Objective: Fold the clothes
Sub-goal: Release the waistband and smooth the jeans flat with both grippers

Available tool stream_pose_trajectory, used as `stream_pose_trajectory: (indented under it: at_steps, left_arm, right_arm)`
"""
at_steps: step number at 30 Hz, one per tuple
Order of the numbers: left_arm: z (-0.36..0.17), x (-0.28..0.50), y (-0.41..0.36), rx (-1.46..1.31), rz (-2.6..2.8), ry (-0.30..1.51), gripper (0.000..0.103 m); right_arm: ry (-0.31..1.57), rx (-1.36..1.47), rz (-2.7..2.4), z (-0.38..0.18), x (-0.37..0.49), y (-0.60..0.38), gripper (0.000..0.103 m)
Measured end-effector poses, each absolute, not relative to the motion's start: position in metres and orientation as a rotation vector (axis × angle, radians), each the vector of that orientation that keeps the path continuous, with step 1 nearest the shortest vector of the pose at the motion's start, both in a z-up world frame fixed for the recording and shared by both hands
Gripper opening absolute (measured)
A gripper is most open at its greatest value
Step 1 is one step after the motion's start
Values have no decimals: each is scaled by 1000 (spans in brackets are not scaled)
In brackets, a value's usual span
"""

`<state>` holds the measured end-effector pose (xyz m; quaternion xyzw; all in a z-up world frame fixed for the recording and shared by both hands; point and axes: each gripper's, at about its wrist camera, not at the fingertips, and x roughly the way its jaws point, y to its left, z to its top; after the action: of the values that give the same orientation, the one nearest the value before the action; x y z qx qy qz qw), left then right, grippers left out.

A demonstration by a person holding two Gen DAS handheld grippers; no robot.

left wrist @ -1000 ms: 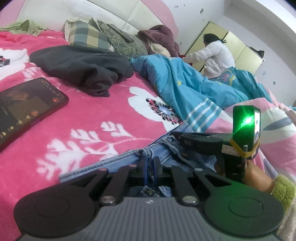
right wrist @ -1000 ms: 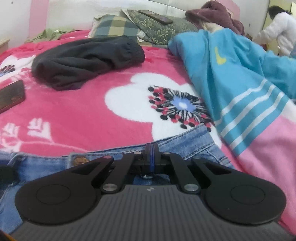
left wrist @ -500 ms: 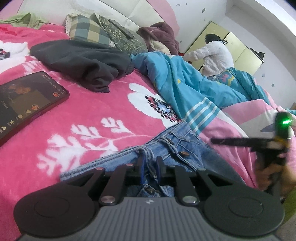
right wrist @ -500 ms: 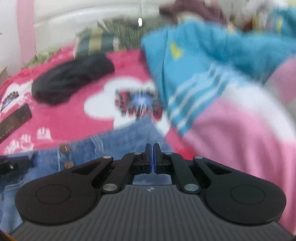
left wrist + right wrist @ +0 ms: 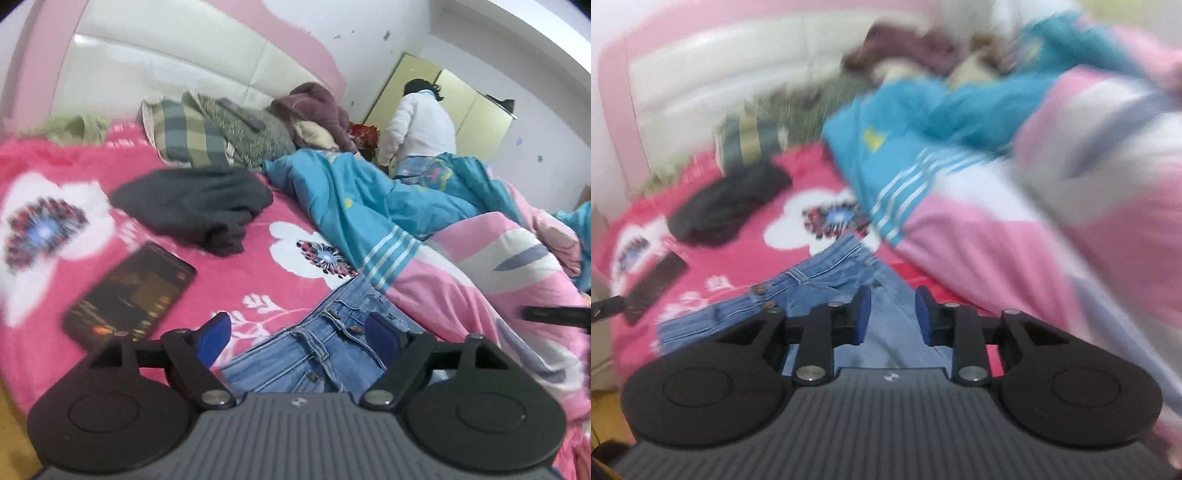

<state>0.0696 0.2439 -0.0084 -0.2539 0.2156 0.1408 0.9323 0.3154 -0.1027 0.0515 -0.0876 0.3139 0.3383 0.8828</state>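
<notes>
The bed (image 5: 122, 66) fills both views, its pink and white headboard at the back and a pink blanket (image 5: 236, 280) with white flowers spread over it. A blue and pink quilt (image 5: 369, 206) lies bunched along the right side, its striped edge just over the top of the jeans. Beyond the quilt a person (image 5: 421, 125) in a white top stands facing yellow cupboards (image 5: 476, 107). Two pillows (image 5: 207, 136) lean at the headboard, with a maroon garment (image 5: 314, 107) beside them and a green cloth (image 5: 74, 127) at the far left.

The jeans (image 5: 317, 350) lie flat on the blanket at the near edge, waistband with its buttons toward the phone side, one leg running toward the cameras. A dark grey garment (image 5: 195, 203) sits crumpled mid-bed, well apart from the jeans. A phone (image 5: 129, 295) lies screen up between the two, its screen lit.

The left gripper (image 5: 299, 334) hovers over the waistband with its jaws wide apart, holding nothing. The right gripper (image 5: 892, 319) hangs over the jeans leg, jaws also parted and empty; its view is badly smeared, so whether the blue pads (image 5: 862, 317) touch the denim is hard to say. In the left view the right gripper shows only as a dark bar at the right edge.
</notes>
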Motion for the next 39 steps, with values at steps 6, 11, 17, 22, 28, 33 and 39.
stream_pose_trajectory:
  at_steps: [6, 11, 17, 22, 28, 33, 39]
  left_arm:
    - [-8, 38, 235, -555, 197, 552, 82]
    - [-51, 64, 232, -697, 108, 667, 73]
    - [-95, 103, 239, -835, 155, 751, 54]
    - [-96, 113, 235, -811, 241, 743, 18]
    - [-81, 107, 224, -752, 298, 671, 3]
    - [-58, 92, 237, -712, 330, 637, 3]
    - [-91, 102, 236, -656, 378, 719, 9]
  right_arm:
    - [566, -52, 633, 79, 166, -237, 42]
    - [640, 184, 558, 21, 59, -290, 46]
    - [749, 526, 425, -58, -46, -343, 46]
    - [689, 601, 366, -67, -69, -359, 46]
    - [640, 670, 329, -76, -88, -380, 46]
    - [642, 643, 332, -79, -83, -398, 46]
    - [663, 653, 302, -98, -74, -420, 46]
